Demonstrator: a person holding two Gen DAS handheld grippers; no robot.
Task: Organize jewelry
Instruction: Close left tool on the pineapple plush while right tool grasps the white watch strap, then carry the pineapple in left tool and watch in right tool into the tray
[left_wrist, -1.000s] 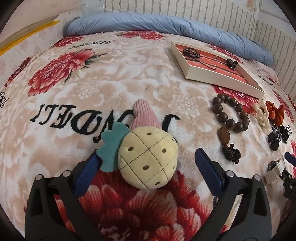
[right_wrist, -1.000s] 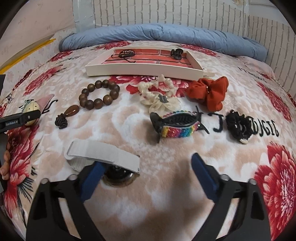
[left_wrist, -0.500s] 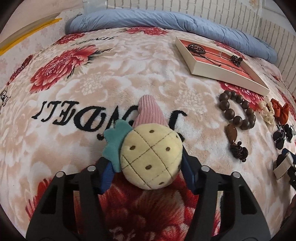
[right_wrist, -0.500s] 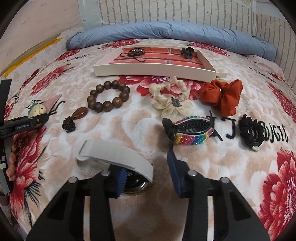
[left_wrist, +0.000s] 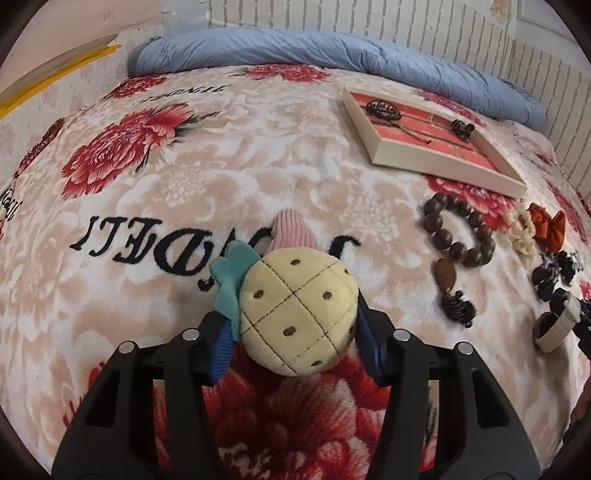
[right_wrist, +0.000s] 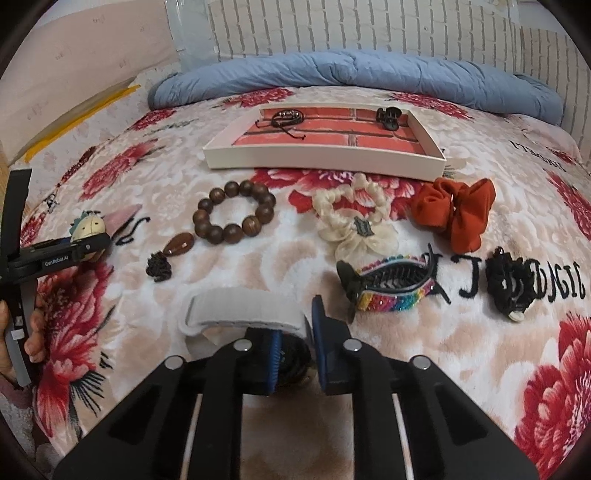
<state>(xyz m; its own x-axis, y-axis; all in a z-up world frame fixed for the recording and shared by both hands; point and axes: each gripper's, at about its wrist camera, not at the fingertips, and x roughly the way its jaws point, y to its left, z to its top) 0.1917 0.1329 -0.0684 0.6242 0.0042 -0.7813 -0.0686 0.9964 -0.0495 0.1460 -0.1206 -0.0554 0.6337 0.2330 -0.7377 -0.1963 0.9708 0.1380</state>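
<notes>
My left gripper is shut on a plush pineapple hair clip, yellow with a teal leaf and a pink part, just above the blanket; it also shows in the right wrist view. My right gripper is shut on a watch with a grey strap that lies on the blanket. A white tray with a red brick-pattern floor holds a dark cord bracelet and a black claw clip.
On the floral blanket lie a wooden bead bracelet, a cream scrunchie, an orange scrunchie, a rainbow claw clip and a black scrunchie. A blue quilt lies along the brick wall behind.
Both grippers have closed from wide open: the left on the pineapple clip, the right on the watch. Both views have risen slightly.
</notes>
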